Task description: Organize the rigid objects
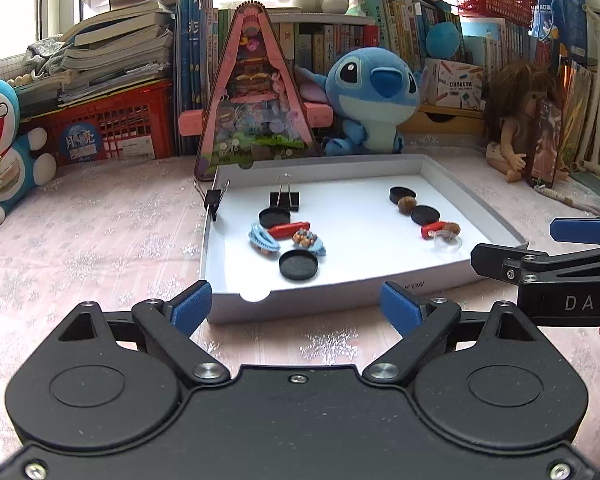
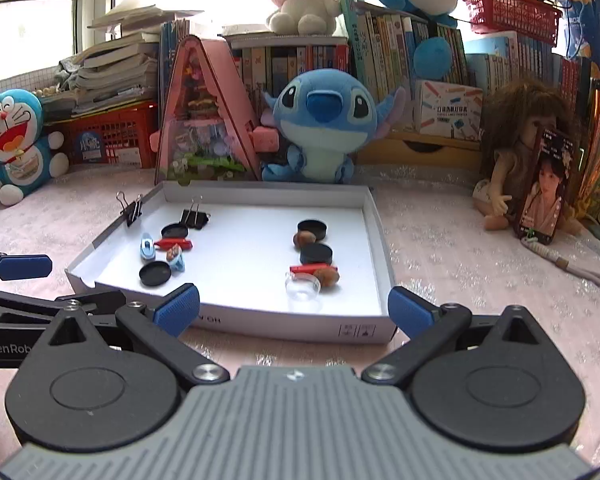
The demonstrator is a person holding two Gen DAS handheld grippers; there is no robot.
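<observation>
A shallow white box tray (image 1: 428,284) (image 2: 260,322) lies on the pink cloth. On its left side lie a black binder clip (image 1: 285,200), black round lids (image 1: 298,265), a red clip (image 1: 289,230) and blue hair claws (image 1: 263,240). On its right side lie black lids (image 2: 316,254), brown balls (image 2: 304,239), a red clip (image 2: 310,269) and a clear dish (image 2: 303,286). Another binder clip (image 1: 214,199) grips the tray's left wall. My left gripper (image 1: 296,310) is open and empty before the tray's near edge. My right gripper (image 2: 294,310) is open and empty, also before the near edge.
Behind the tray stand a pink triangular toy house (image 1: 254,96), a blue Stitch plush (image 1: 374,96) and shelves of books. A Doraemon plush (image 1: 0,140) sits far left, a doll (image 2: 516,152) with a photo card far right. Red baskets (image 1: 112,128) stand at the back.
</observation>
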